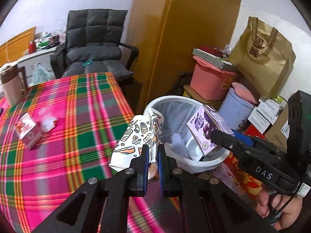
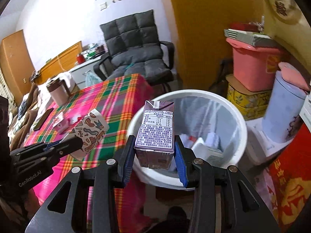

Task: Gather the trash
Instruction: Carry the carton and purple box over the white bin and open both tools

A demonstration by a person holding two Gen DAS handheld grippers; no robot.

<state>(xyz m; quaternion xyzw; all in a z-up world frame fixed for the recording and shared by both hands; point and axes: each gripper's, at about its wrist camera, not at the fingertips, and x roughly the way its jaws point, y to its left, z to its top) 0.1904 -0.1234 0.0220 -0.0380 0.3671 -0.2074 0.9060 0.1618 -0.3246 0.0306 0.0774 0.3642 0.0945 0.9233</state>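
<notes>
My left gripper (image 1: 153, 151) is shut on the rim of a patterned paper cup (image 1: 136, 136), which it holds at the table's right edge, beside a white trash bin (image 1: 204, 163). In the right wrist view the same paper cup (image 2: 91, 130) hangs left of the trash bin (image 2: 241, 124). My right gripper (image 2: 154, 151) is shut on a purple drink carton (image 2: 155, 130), upright over the near rim of the bin. From the left wrist view the purple carton (image 1: 206, 130) sits above the bin's mouth. Paper scraps lie inside the lined bin.
A plaid tablecloth (image 1: 68, 126) covers the table, with a small red carton (image 1: 27, 132), a crumpled clear wrapper (image 1: 46, 120) and a beige jug (image 1: 10, 85) on it. A grey chair (image 1: 93, 48) stands behind. Pink tub (image 1: 210, 81), blue container (image 1: 235, 112) and boxes crowd the right.
</notes>
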